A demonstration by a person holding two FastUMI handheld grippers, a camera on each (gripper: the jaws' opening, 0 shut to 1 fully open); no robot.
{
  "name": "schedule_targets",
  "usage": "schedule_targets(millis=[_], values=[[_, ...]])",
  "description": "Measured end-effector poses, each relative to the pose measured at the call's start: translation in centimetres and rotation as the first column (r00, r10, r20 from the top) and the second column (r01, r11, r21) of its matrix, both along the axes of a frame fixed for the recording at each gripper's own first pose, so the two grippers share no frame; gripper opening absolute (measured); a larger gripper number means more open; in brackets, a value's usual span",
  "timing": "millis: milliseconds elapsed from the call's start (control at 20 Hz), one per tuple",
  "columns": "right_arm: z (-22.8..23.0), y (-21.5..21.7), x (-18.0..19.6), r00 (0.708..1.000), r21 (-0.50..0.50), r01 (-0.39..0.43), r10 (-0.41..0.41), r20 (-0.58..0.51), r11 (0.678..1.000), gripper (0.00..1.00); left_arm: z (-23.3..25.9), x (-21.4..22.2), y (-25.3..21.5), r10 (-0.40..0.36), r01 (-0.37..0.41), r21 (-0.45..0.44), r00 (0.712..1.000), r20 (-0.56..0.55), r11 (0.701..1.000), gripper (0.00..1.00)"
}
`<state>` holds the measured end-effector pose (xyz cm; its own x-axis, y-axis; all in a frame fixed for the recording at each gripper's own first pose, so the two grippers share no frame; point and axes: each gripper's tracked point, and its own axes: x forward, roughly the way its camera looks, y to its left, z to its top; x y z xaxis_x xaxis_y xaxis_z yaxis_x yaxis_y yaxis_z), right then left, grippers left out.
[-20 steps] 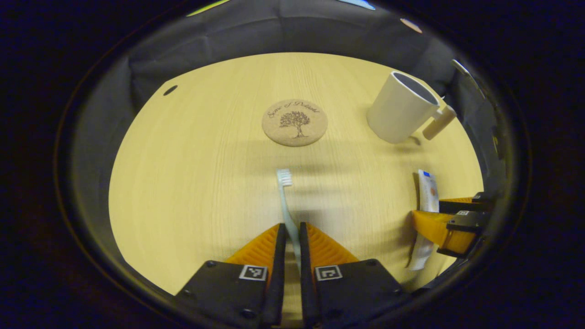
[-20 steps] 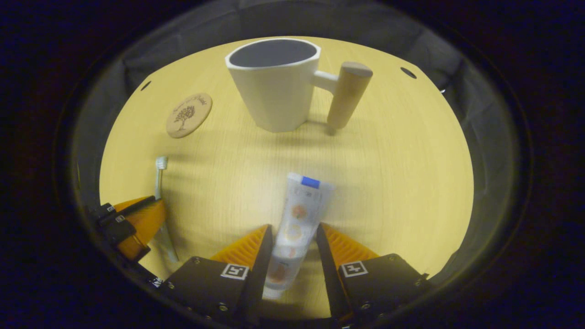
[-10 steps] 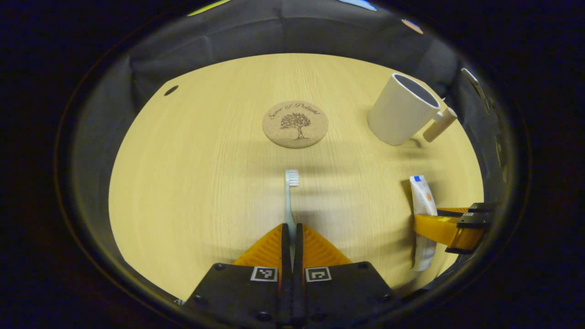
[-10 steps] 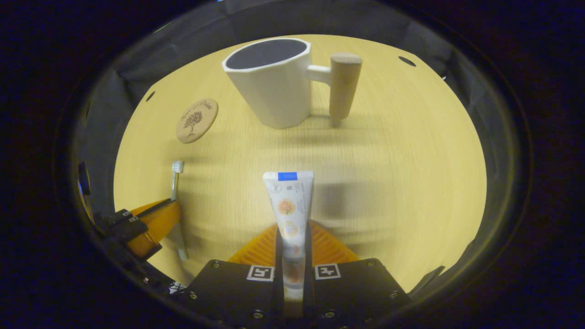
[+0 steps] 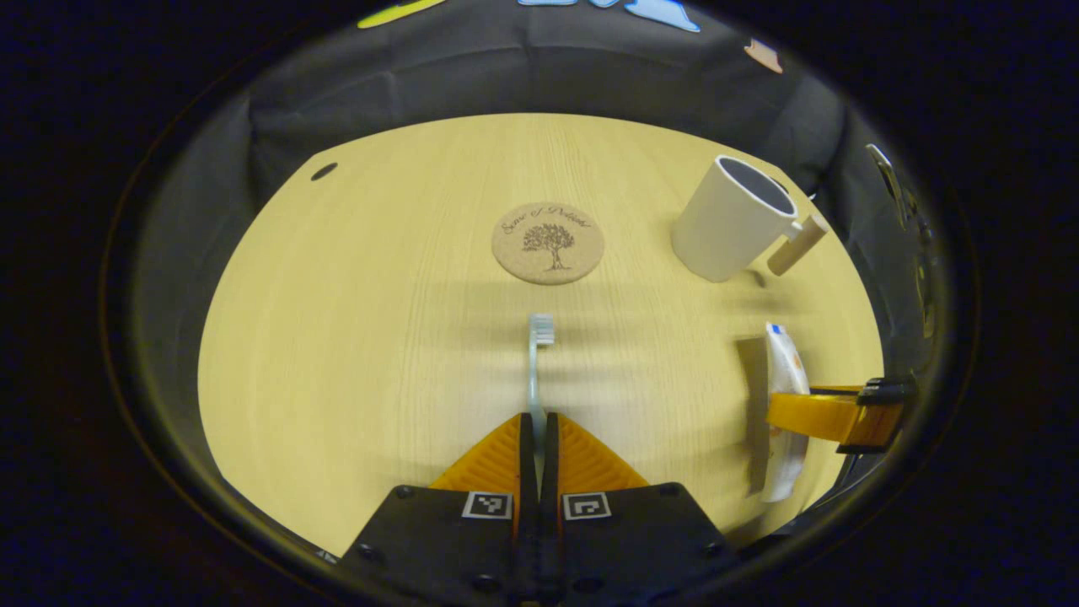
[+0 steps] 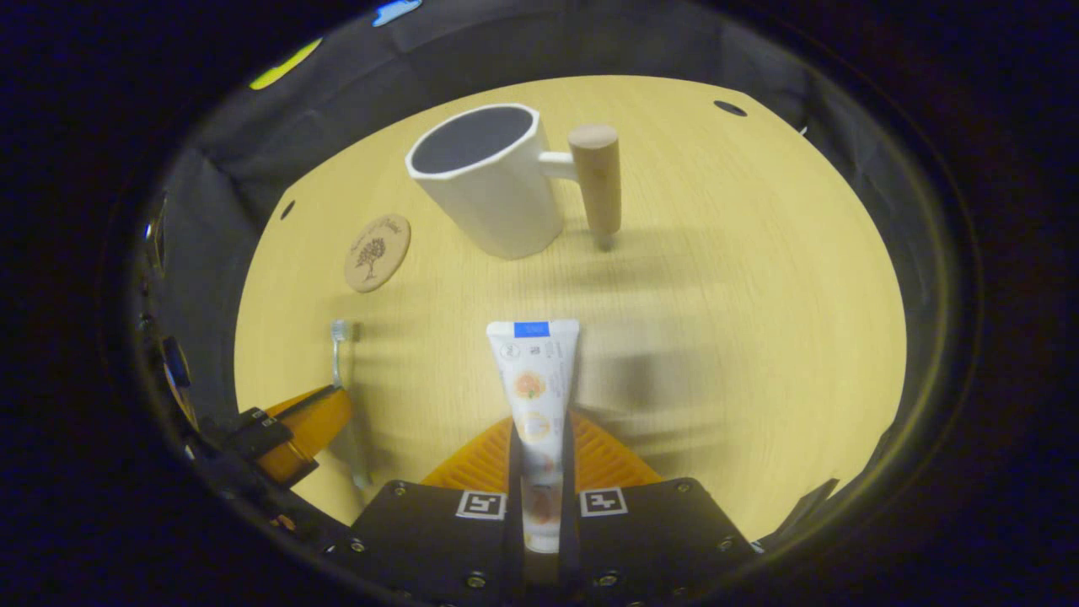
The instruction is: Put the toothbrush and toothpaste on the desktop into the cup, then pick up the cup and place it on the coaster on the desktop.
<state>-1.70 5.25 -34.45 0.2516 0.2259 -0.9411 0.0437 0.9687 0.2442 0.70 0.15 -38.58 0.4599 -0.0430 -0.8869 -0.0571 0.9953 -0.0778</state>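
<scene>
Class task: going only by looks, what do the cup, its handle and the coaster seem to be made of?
Cup: probably ceramic or plastic, matte white, faceted rim. Its handle: seemingly wood, a plain tan peg on a white stub. Coaster: likely cork, speckled brown disc with a dark printed tree.

Toothbrush (image 5: pixel 535 371): pale blue-grey, white bristle head pointing away toward the coaster, handle clamped between orange fingers, off the desktop. Toothpaste (image 6: pixel 534 388): white tube with orange fruit print and a blue strip at its flat far end, also clamped low between orange fingers, pointing toward the cup. Cup (image 6: pixel 487 190): white, faceted, dark inside, upright, empty, wooden peg handle on its right side. Coaster (image 5: pixel 549 242): round cork disc with a tree print, flat on the desktop, bare, well apart from the cup.
</scene>
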Motion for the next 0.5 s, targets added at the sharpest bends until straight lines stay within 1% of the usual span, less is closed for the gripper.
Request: schedule_targets(millis=[100,250,500], values=[[1.0,-0.2,0.6,1.000,0.016,0.015,-0.015,0.027,1.000,0.18,0.8,-0.3,1.1,-0.011,0.011,0.011,0.999,0.032,1.000,0.08],[2.5,-0.6,1.2,0.997,0.034,0.025,-0.027,0.067,0.999,0.18,3.8,-0.7,2.8,-0.028,0.027,0.016,0.996,0.082,1.000,0.08],[4.5,-0.7,2.2,0.992,0.066,0.039,-0.047,0.118,0.997,0.17,7.5,-0.9,4.3,-0.053,0.047,0.039,0.985,0.166,0.998,0.08]])
